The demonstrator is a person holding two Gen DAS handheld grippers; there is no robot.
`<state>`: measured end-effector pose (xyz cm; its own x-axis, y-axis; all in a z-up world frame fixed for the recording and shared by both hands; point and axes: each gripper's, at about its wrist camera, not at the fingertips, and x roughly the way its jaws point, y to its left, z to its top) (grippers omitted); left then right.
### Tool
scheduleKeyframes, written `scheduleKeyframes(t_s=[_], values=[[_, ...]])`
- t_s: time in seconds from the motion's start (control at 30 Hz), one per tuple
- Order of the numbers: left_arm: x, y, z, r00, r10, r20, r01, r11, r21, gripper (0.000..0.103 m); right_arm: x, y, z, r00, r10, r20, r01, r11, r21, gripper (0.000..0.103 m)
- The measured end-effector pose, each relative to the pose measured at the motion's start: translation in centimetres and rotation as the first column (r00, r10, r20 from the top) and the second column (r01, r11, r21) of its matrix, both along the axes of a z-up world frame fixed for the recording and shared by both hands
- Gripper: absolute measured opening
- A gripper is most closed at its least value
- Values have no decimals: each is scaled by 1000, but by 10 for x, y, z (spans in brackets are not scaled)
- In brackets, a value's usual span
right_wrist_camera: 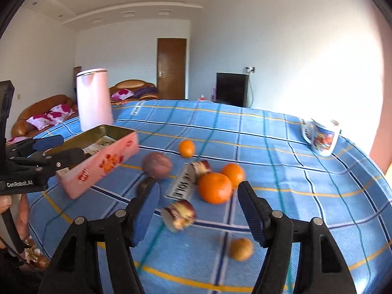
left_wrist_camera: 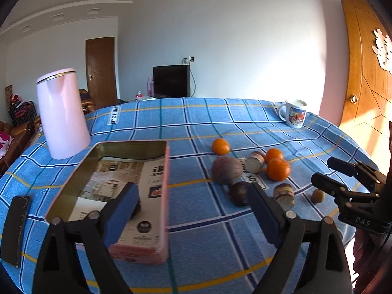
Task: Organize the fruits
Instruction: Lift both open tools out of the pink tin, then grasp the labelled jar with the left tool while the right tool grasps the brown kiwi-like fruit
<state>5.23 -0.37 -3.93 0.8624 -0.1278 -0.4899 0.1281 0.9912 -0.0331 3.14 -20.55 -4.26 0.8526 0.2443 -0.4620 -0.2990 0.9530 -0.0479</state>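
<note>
A pink tin (left_wrist_camera: 163, 196) lined with printed paper lies on the blue checked tablecloth (left_wrist_camera: 201, 227). My left gripper (left_wrist_camera: 193, 188) is open above the tin's right wall, one finger over the tin, the other near a dark fruit (left_wrist_camera: 240, 193). Another dark fruit (left_wrist_camera: 136, 211) shows in the tin behind the left finger. Three oranges (right_wrist_camera: 215, 188), a purple fruit (right_wrist_camera: 156, 165), two cut apple pieces (right_wrist_camera: 180, 215) and a small yellowish fruit (right_wrist_camera: 241, 249) lie loose. My right gripper (right_wrist_camera: 199, 186) is open just short of the biggest orange, nothing between its pads.
A pink kettle (left_wrist_camera: 62, 115) stands behind the tin at the far left. A printed mug (left_wrist_camera: 295, 114) sits at the far right edge. A flat dark object (left_wrist_camera: 17, 225) lies at the near left edge. Each gripper shows in the other's view: right gripper (left_wrist_camera: 321, 169), left gripper (right_wrist_camera: 71, 145).
</note>
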Motion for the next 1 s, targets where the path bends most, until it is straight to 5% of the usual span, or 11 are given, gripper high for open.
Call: scheduleKeyframes(t_s=[0.33, 0.4, 0.53, 0.77, 0.9, 1.0], values=[[12, -82, -14, 984, -169, -64, 172, 984, 47, 91, 5, -47, -32, 995, -59, -80, 64, 997, 53, 66], [16, -93, -16, 977, -197, -86, 201, 978, 48, 85, 7, -48, -34, 995, -44, -91, 50, 997, 60, 54], [27, -106, -23, 962, -239, -135, 245, 969, 27, 82, 9, -49, -40, 992, -33, -122, 41, 997, 62, 47], [42, -117, -40, 935, -267, -232, 275, 961, 3, 59, 11, -53, -48, 988, -1, -155, 17, 995, 99, 36], [44, -122, -44, 924, -280, -262, 291, 957, 4, 58, 11, -51, -51, 988, 3, -156, 12, 995, 98, 34], [47, -122, -47, 912, -299, -282, 305, 952, -22, 45, 11, -53, -51, 988, 1, -155, 15, 994, 107, 28]])
